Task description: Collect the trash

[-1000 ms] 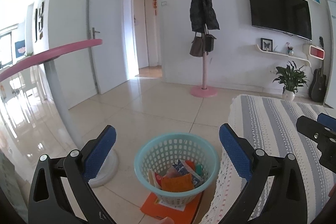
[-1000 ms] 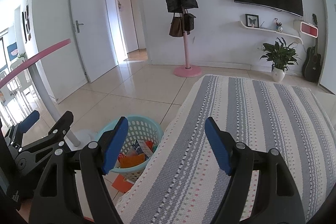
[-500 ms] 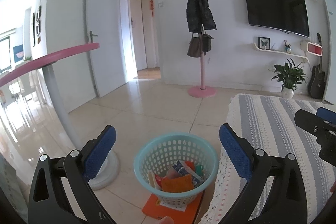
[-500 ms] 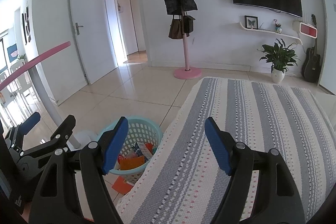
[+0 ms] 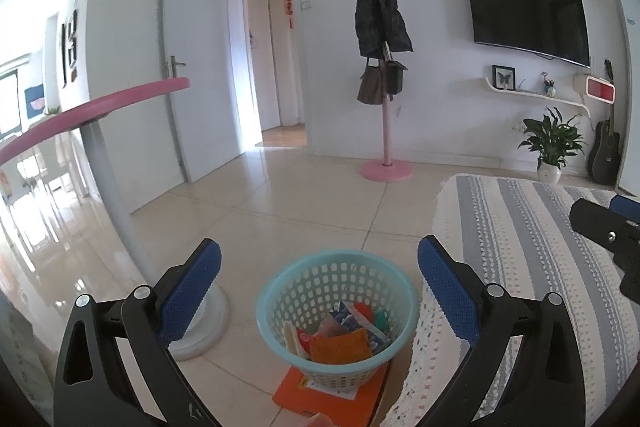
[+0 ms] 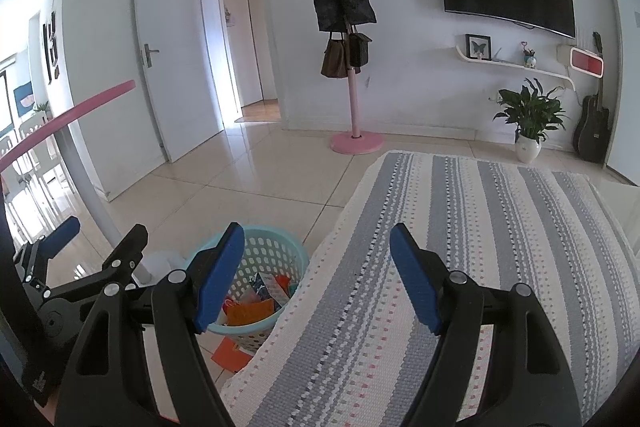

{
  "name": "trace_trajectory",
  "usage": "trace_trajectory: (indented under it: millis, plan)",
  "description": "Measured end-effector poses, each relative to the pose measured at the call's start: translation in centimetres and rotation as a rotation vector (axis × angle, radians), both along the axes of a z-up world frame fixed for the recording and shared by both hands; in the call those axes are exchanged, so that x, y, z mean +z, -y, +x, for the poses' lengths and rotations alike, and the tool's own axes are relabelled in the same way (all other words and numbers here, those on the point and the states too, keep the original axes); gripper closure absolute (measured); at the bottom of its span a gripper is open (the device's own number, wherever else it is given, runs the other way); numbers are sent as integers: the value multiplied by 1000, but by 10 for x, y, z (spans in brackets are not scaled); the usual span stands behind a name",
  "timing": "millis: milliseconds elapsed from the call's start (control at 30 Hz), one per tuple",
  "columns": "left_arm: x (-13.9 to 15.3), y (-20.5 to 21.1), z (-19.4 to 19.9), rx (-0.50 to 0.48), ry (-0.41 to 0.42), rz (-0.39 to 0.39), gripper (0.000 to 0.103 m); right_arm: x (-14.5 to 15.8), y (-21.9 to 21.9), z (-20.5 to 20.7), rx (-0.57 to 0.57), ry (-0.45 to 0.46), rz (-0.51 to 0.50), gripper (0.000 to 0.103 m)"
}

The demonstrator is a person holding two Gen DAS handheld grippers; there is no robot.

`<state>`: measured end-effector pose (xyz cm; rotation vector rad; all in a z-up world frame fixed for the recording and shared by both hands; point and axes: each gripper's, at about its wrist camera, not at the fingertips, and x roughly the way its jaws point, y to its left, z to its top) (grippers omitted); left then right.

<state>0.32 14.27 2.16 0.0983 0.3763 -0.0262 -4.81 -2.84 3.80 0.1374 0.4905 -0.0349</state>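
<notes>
Turquoise plastic forms the perforated waste basket (image 5: 336, 311), sitting on the tiled floor (image 5: 248, 227) at six o'clock in the left wrist view, partly on an orange booklet (image 5: 320, 393). Inside lie the collected wrappers (image 5: 340, 337), orange, blue and white. Nothing has changed over the last second: both hands keep still. The left gripper (image 5: 320, 287) frames the basket with its fingers spread wide and empty; the right gripper (image 6: 316, 275) is likewise spread and empty above the striped woven cloth (image 6: 460, 247), which looks bare. At seven o'clock in the right wrist view the basket shows again. With no loose trash visible, collection seems finished or paused.
</notes>
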Motion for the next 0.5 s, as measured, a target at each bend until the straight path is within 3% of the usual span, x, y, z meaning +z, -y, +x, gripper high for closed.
trace_trajectory:
  millis: [333, 500]
  plan:
    - [2, 2, -2, 0, 15, 9, 8, -1, -10, 3, -27, 3, -57, 32]
    - [2, -1, -2, 0, 14, -2, 8, -4, -7, 7, -30, -7, -37, 32]
